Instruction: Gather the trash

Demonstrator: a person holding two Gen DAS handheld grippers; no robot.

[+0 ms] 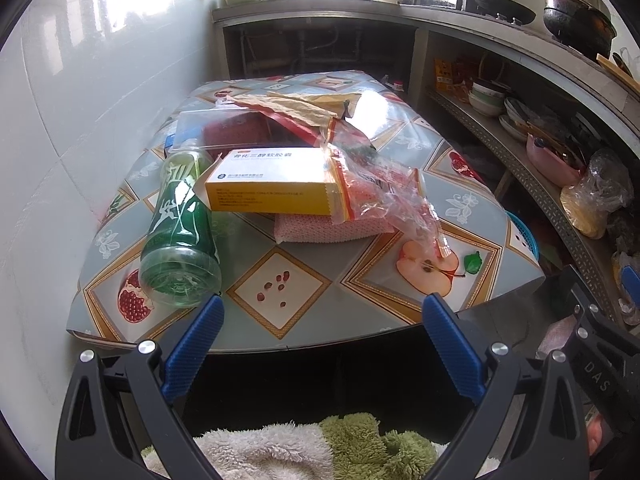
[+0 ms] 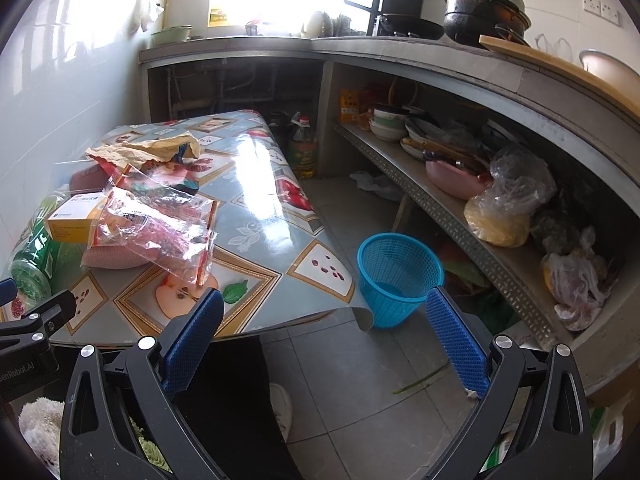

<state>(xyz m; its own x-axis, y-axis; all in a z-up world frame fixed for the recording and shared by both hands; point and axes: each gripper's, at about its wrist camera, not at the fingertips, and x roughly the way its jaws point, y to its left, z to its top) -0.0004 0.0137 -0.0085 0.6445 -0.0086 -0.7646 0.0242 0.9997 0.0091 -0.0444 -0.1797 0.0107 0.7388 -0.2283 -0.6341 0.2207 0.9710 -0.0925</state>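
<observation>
Trash sits heaped on the table (image 1: 308, 280), toward its left and far half. Left gripper (image 1: 322, 312): jaws apart, holding nothing, hovering over the near table edge. Right gripper (image 2: 326, 308): jaws apart too, empty, hanging over the table's right near corner and the tiled floor (image 2: 360, 380).

Nearest the left jaws, a green plastic bottle (image 1: 180, 236) lies on its side, base toward the camera, at the table's left edge. Just right of it, touching, a yellow-and-white carton (image 1: 276, 184) rests on top of a pink patterned packet (image 1: 328, 228). A crumpled clear wrapper with red print (image 1: 384, 196) drapes over the carton's right end and trails down onto the apple picture on the tablecloth. Behind these, a clear-lidded container (image 1: 224, 128) with a dark red block inside, and crumpled tan paper (image 1: 292, 106) lying over the rear of the pile.

On the floor, just beside the table's right near corner, a blue plastic basket (image 2: 400, 276) stands upright; nothing can be made out inside it. Beyond it, a metal shelf (image 2: 460, 220) under the counter carries bowls, plates and plastic bags. An oil bottle (image 2: 304, 148) stands on the floor behind the table.
</observation>
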